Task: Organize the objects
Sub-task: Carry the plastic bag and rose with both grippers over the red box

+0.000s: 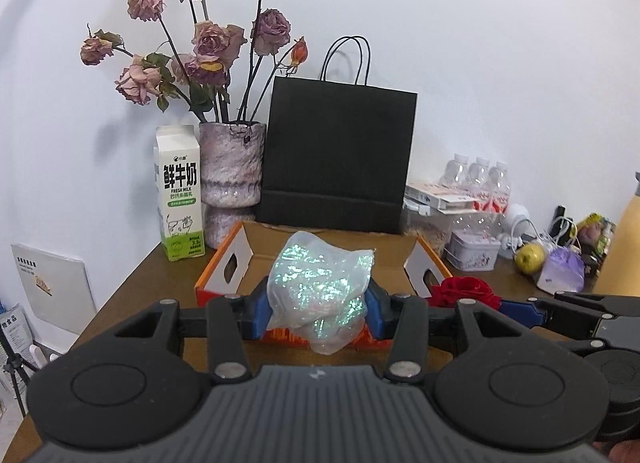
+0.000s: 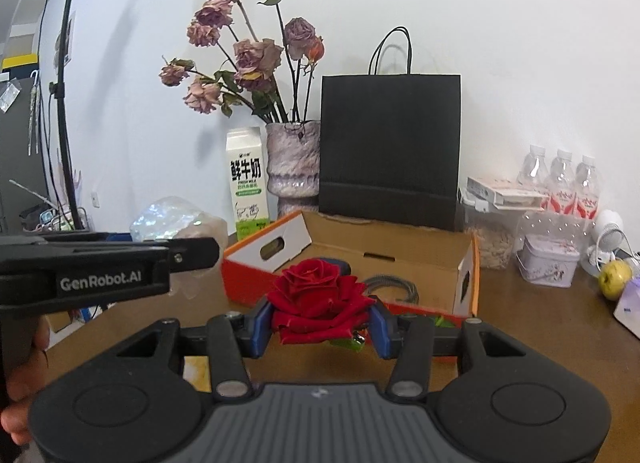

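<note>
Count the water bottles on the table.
3. The water bottles stand in a row against the wall, right of the black bag. Others may hide behind the clutter.

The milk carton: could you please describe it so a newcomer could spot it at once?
Find the tall black bag standing against the wall behind the cardboard box. Left of it is a vase of dried roses, and the milk carton stands at the vase's left. It alone is white and green, with "FRESH MILK" printed on it.
</note>
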Motion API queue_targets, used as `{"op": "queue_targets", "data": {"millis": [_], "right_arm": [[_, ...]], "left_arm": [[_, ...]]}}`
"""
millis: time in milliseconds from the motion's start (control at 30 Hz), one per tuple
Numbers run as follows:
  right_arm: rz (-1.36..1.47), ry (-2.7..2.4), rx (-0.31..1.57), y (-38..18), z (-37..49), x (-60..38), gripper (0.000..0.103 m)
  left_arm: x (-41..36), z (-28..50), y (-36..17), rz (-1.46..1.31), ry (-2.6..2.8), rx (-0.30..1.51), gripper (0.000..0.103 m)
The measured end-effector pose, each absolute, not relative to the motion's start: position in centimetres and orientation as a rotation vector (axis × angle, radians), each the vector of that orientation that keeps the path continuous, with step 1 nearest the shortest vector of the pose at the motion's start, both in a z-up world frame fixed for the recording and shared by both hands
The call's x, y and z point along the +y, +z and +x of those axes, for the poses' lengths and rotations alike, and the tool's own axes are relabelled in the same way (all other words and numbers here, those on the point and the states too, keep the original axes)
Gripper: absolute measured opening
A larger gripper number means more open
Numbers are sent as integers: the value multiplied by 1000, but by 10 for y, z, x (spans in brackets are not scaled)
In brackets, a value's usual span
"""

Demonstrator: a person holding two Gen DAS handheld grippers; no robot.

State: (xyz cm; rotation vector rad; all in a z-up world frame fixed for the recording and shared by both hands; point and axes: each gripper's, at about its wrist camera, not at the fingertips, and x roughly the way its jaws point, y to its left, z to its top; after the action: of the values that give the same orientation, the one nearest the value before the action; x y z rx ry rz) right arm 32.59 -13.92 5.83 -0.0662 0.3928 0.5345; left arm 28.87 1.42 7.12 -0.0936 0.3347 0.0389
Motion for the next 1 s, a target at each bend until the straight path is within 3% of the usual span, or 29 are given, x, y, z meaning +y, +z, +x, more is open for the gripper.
{"op": "queue_targets", "data": {"millis": [1000], "right_arm": [[-26, 506, 390, 54, 470, -130, 47]], "left_arm": [[43, 441, 69, -157, 68, 369, 46]]}}
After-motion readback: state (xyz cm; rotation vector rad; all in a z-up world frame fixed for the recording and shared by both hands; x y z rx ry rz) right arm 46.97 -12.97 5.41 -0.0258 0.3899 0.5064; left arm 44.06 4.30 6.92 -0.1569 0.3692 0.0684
